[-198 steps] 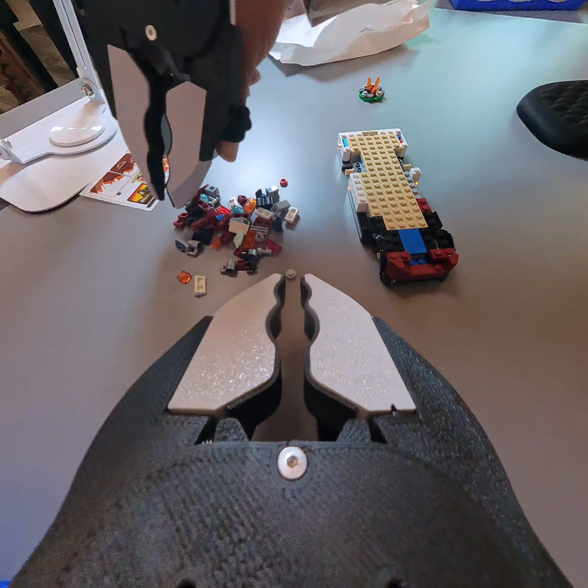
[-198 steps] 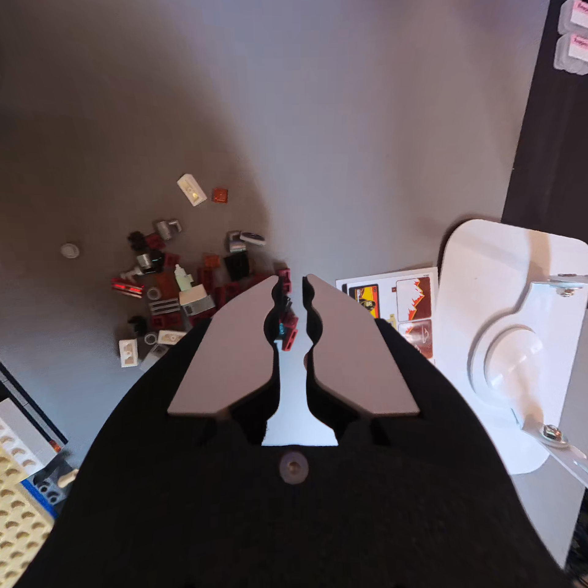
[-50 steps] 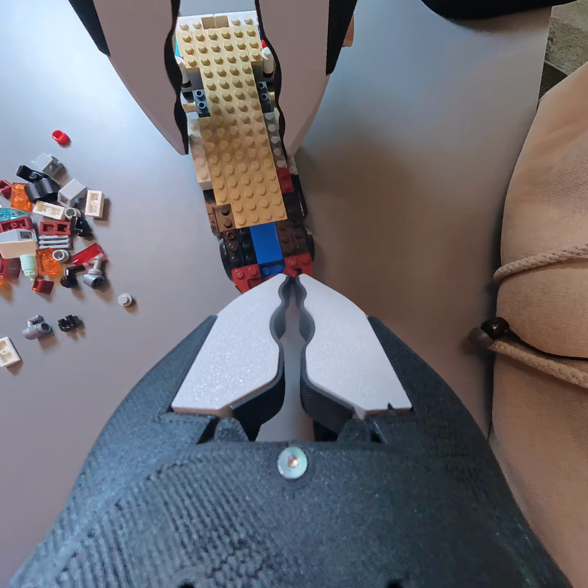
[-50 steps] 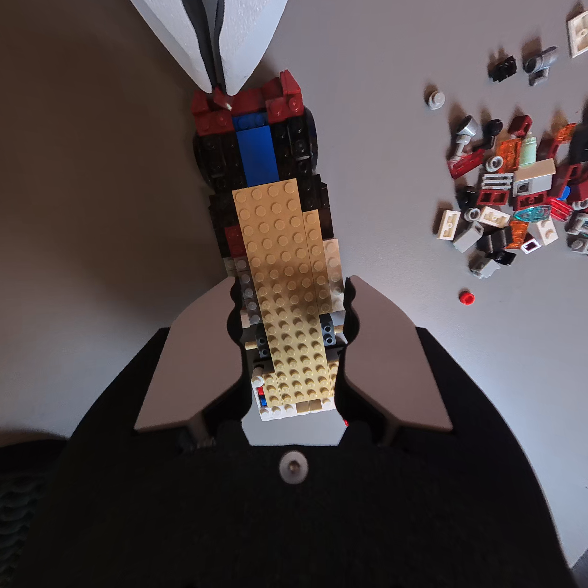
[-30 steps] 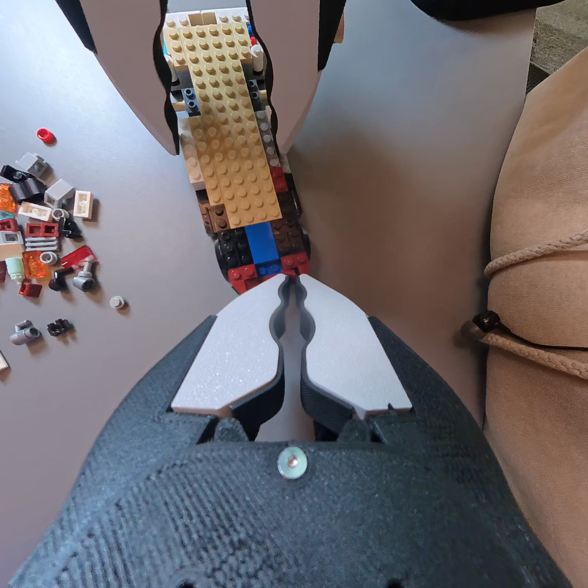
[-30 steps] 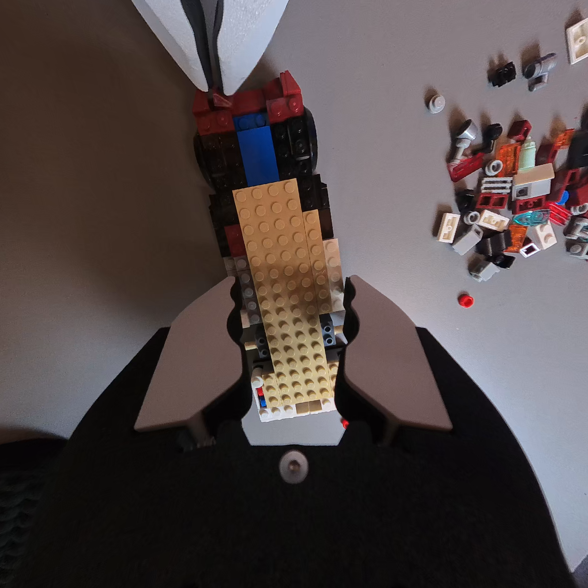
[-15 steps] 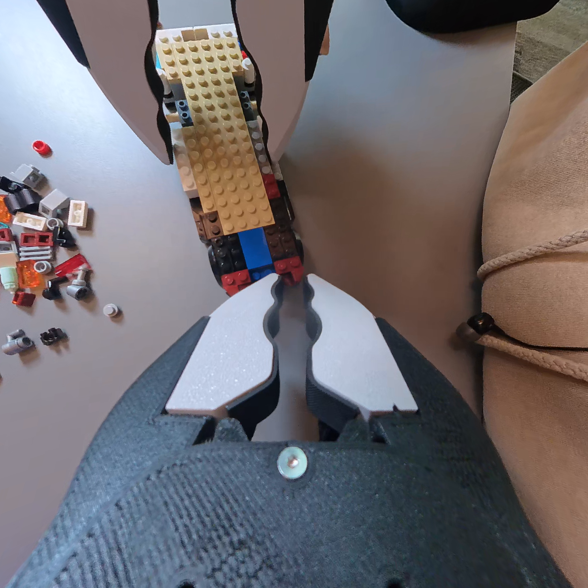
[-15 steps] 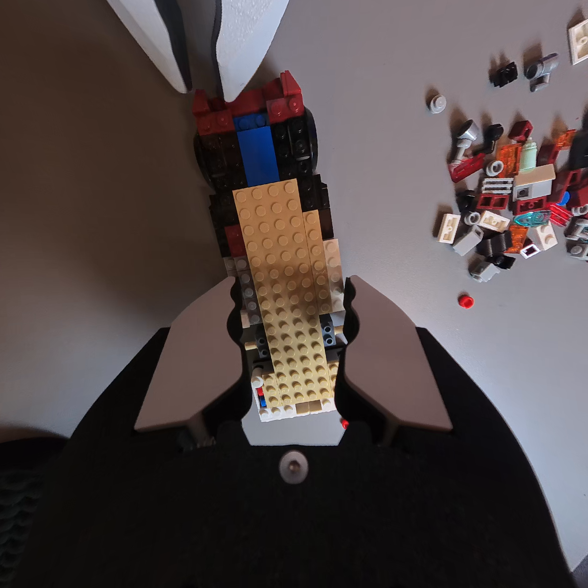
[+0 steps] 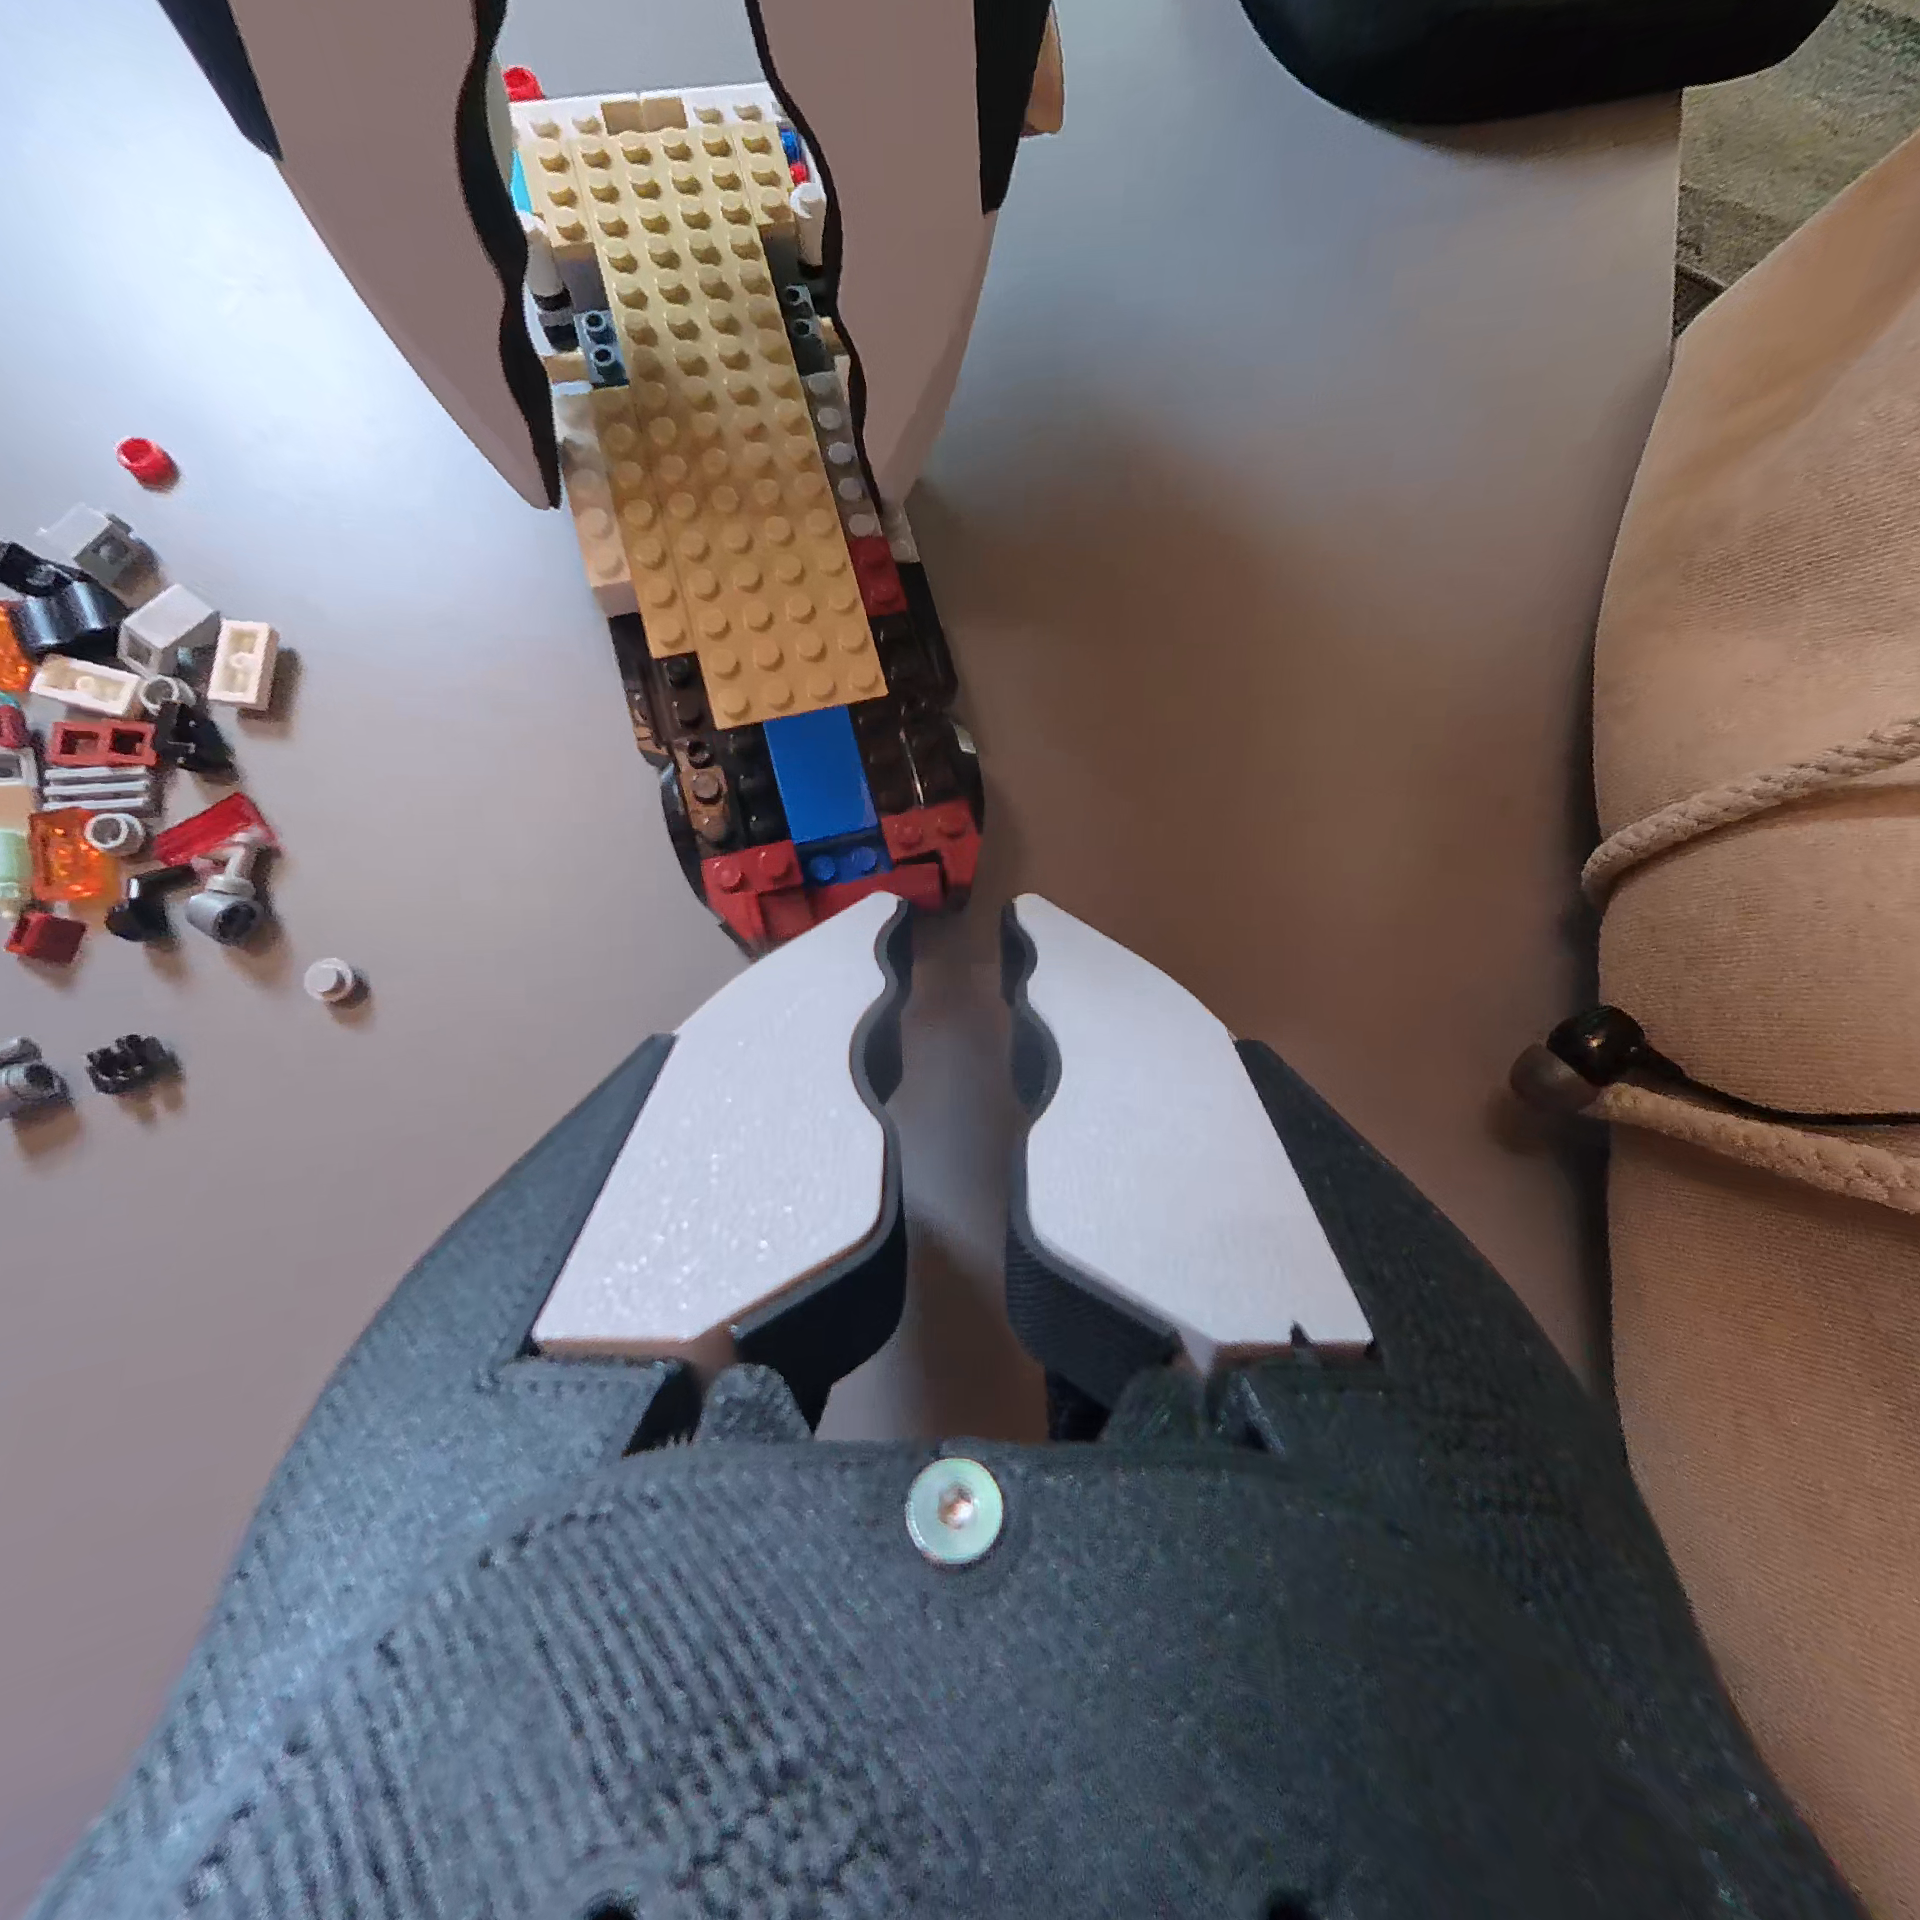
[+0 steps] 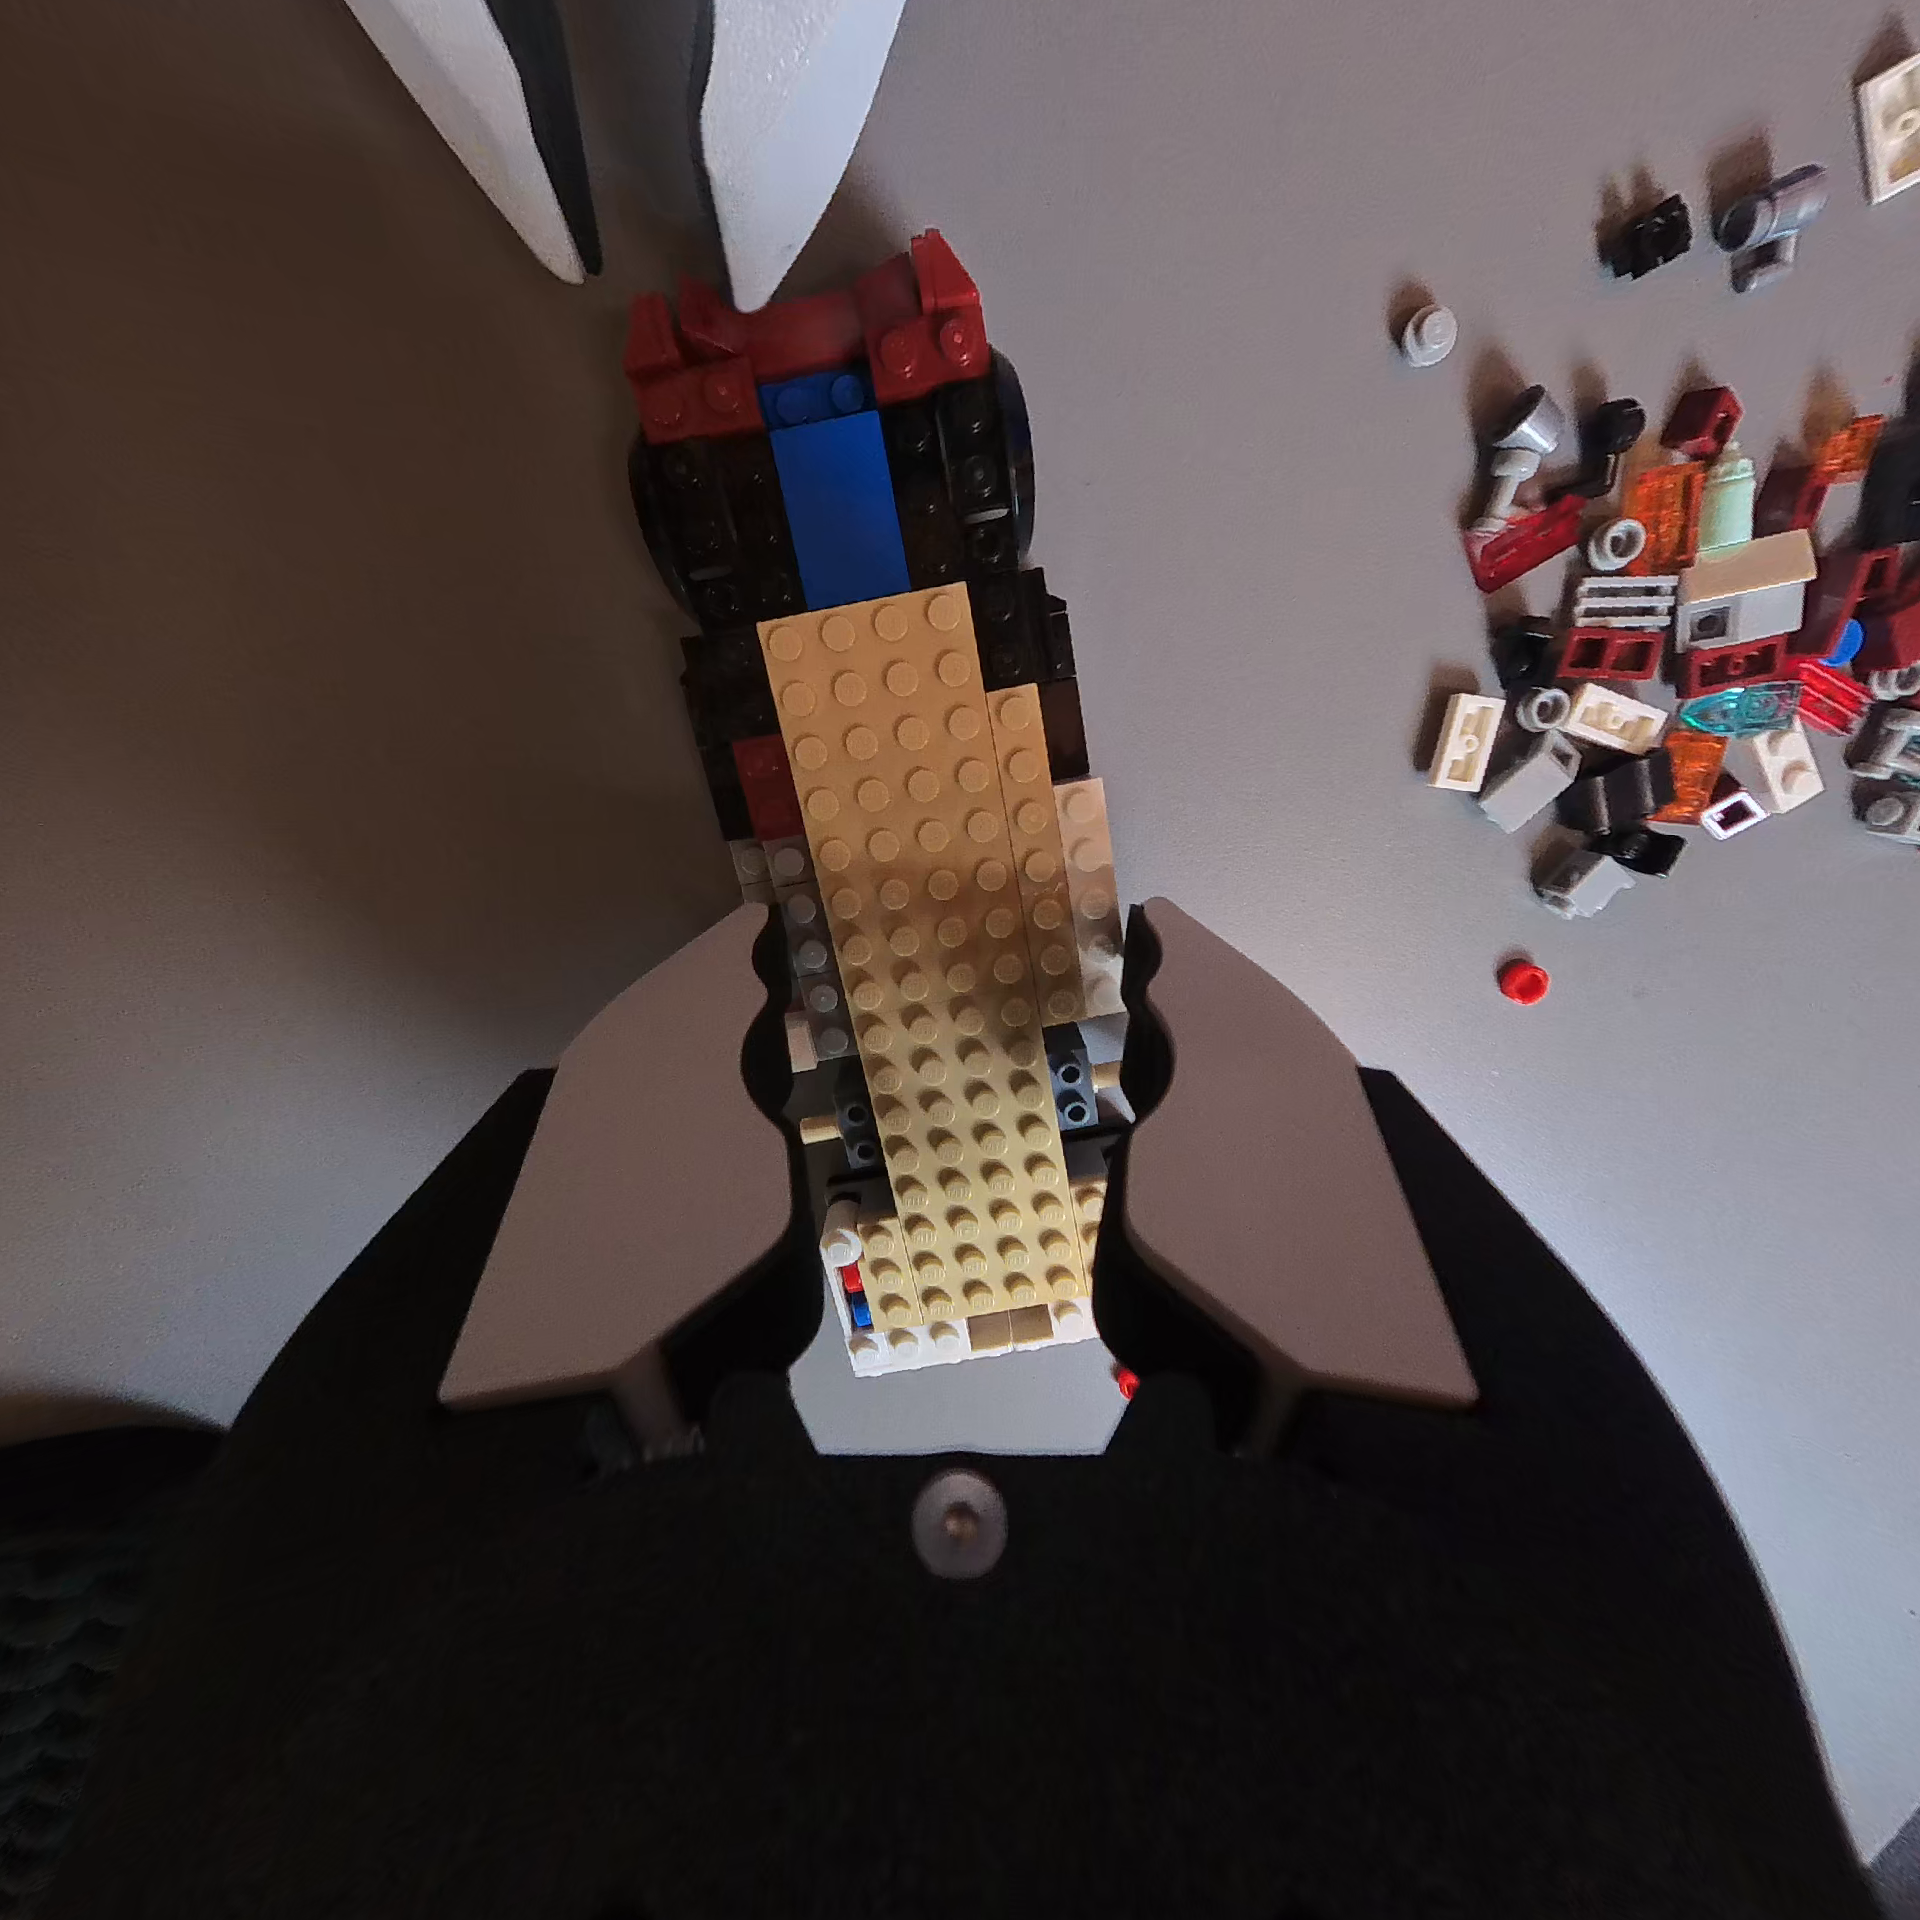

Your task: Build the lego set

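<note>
The grey table (image 9: 1247,520) is the biggest thing here. It has lots of bare room on the side near the tan cloth (image 9: 1766,727). That cloth is on a person who sits at the table's edge. A dark padded thing (image 9: 1507,52) pokes in at the far corner.

Next comes the long brick model (image 9: 727,468). It lies flat on the table, in the middle, between the two claws. Its top is a big tan plate with bare bumps. One end is white and tan. The other end (image 9: 831,883) is red, with a blue strip behind it.

The right claw (image 10: 951,909) is wide apart and grips the model. Its two fingers sit tight on both sides of the white and tan end.

The left claw (image 9: 954,914) is open just a little, and nothing is in it. Its tips are at the red end. One tip is right at the red bricks; the other is just beside them, over bare table.

A pile of loose bricks (image 10: 1714,644) lies well apart from the model, on its other side. They are red, black, white, grey and orange. Between pile and model the table is bare, so there is room to move there.

A small red stud (image 10: 1523,981) and a grey stud (image 9: 335,980) lie alone near the pile.
</note>
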Motion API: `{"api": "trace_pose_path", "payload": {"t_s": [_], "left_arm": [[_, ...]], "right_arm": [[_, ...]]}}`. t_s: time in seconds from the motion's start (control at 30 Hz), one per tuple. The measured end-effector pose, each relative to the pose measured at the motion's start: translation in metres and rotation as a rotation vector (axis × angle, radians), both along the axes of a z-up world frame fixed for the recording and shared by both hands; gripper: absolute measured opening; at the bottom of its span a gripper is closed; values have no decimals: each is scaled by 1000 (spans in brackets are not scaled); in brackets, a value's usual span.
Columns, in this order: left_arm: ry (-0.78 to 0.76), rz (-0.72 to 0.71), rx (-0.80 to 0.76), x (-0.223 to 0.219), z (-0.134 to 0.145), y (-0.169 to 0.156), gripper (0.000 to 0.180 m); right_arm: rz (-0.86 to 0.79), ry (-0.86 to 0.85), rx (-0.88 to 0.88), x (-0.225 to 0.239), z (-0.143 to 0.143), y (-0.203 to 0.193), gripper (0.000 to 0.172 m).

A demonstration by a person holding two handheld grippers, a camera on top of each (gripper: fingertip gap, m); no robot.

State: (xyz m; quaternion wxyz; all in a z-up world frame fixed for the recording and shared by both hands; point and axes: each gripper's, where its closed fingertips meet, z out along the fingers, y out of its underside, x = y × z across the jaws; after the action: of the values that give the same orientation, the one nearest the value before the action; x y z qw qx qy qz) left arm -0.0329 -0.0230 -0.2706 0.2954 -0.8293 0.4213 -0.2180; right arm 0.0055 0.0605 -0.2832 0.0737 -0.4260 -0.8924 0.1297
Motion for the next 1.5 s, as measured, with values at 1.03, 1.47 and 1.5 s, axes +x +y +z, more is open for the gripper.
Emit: {"api": "trace_pose_path", "payload": {"t_s": [1.03, 1.47, 1.5], "left_arm": [[-42, -3, 64, -3, 4, -4, 20], [-76, -31, 216, -14, 11, -8, 21], [-75, -33, 254, -14, 14, -6, 21]], "right_arm": [[139, -44, 85, 0, -7, -4, 70], [130, 25, 8, -1, -4, -5, 70], [118, 39, -14, -1, -1, -5, 70]]}}
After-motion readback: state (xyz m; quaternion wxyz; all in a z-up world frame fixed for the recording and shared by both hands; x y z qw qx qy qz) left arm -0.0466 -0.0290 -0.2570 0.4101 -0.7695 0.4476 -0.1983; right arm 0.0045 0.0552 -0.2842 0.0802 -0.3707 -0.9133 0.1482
